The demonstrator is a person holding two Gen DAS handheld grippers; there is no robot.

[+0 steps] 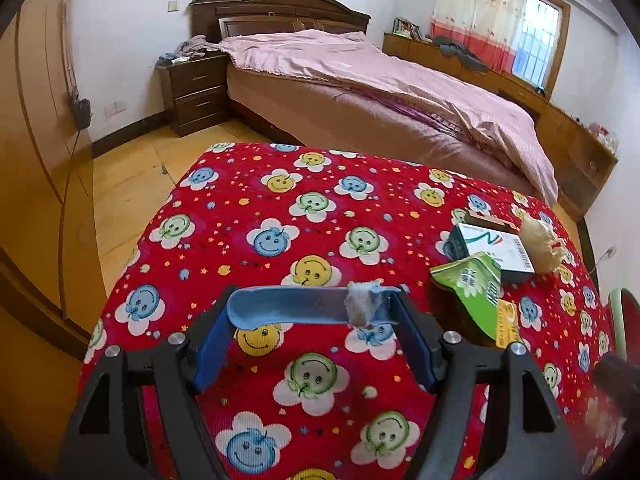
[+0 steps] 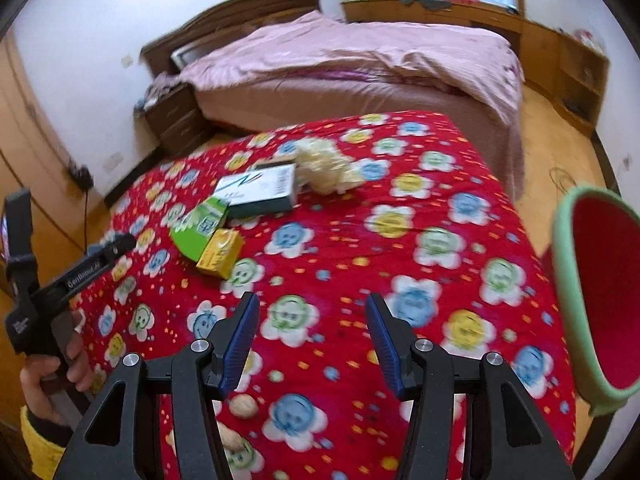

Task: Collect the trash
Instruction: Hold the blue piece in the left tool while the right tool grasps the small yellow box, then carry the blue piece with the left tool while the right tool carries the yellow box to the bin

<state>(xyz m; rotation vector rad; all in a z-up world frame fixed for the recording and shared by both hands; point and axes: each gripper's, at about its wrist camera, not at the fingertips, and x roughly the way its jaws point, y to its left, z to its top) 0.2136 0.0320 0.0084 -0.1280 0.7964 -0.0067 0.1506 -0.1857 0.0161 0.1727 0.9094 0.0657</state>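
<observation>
Left wrist view: looks along own fingers, tilted down, close over near-left part of red smiley-flower tablecloth (image 1: 320,216); faces pink-covered bed (image 1: 384,92) and curtained window (image 1: 536,36) beyond. Right wrist view: same downward tilt, close over near-right part of cloth, blurred; red bin with green rim (image 2: 576,292) at its right edge, left hand (image 2: 52,372) at its left edge. Shared: cloth, white-and-teal box (image 1: 496,250) (image 2: 260,190), green carton (image 1: 472,288) (image 2: 200,224), bed, nightstand (image 1: 196,92).
</observation>
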